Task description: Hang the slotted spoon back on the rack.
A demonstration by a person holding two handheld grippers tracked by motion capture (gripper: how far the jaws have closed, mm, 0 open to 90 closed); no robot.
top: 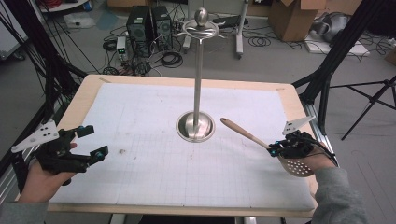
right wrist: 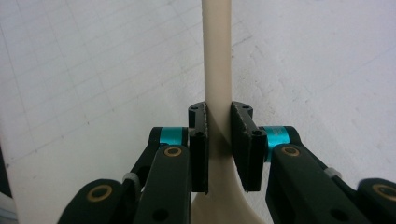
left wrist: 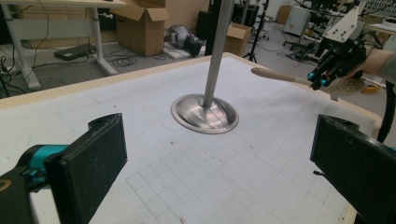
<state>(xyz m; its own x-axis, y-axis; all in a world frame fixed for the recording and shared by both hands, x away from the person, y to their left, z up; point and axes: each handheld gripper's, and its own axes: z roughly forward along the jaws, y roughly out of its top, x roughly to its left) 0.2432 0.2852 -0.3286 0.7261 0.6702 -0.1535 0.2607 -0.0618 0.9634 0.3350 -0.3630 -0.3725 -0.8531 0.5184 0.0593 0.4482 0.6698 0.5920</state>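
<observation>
1. One slotted spoon (top: 261, 145), lower right of the high view: pale handle pointing toward frame centre, perforated bowl over the table's right edge.
2. My right gripper (top: 272, 149) clamps the spoon handle near the bowl; in the right gripper view both pads press on it.
3. My left gripper (top: 92, 141), lower left, jaws wide, nothing between them.
4. One steel stand (top: 196, 125) at centre, round base on one white grid mat (top: 154, 163).
</observation>
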